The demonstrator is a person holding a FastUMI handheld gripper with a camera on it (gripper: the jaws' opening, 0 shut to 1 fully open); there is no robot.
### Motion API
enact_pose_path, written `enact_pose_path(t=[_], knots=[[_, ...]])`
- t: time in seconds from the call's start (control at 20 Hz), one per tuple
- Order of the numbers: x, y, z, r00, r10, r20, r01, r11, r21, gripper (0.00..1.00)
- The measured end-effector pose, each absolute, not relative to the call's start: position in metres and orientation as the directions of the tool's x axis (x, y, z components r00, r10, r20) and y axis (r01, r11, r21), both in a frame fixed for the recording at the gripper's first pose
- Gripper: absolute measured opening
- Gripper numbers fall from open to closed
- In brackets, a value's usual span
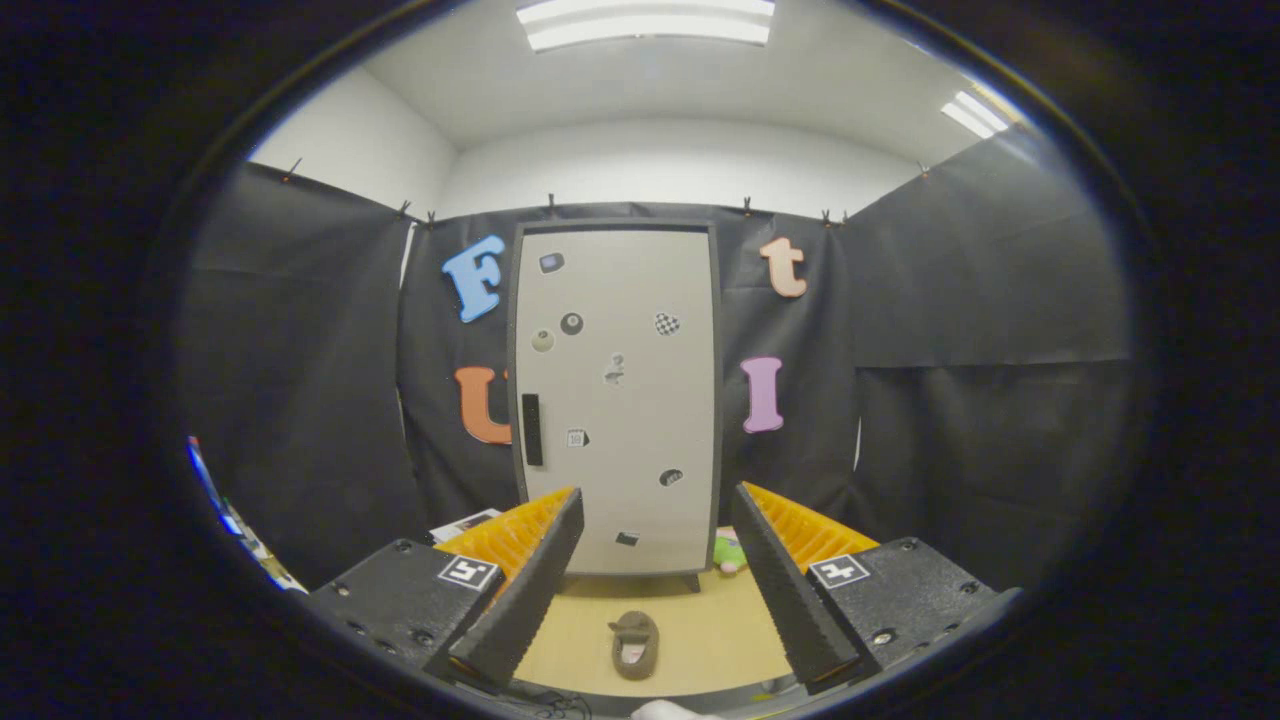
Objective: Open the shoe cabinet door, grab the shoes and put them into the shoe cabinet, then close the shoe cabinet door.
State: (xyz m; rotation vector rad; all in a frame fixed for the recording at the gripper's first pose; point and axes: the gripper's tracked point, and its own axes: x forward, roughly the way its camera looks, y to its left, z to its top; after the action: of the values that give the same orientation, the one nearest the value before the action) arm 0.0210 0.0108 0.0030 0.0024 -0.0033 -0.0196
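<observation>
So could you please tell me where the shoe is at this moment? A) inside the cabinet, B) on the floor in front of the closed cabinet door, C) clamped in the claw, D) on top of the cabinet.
B: the shoe lies on the floor between the open claw fingers, ahead of the shut cabinet door.

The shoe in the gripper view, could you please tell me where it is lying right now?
The shoe lies on the wooden floor between the open tool's fingers, short of the closed shoe cabinet.
</observation>
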Motion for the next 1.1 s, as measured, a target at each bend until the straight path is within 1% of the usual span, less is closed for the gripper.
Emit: enact_pose_path(t=[0.15,0.35,0.65,1.1], knots=[[0.05,0.028,-0.001,1.0,0.004,-0.012,-0.004,1.0,-0.001,0.98],[0.099,0.063,-0.005,0.998,0.063,-0.02,-0.063,0.998,0.013,0.98],[0.193,0.11,-0.011,0.99,0.137,-0.038,-0.136,0.99,0.031,0.98],[0.331,0.169,-0.029,0.976,0.199,-0.091,-0.197,0.98,0.039,0.98]])
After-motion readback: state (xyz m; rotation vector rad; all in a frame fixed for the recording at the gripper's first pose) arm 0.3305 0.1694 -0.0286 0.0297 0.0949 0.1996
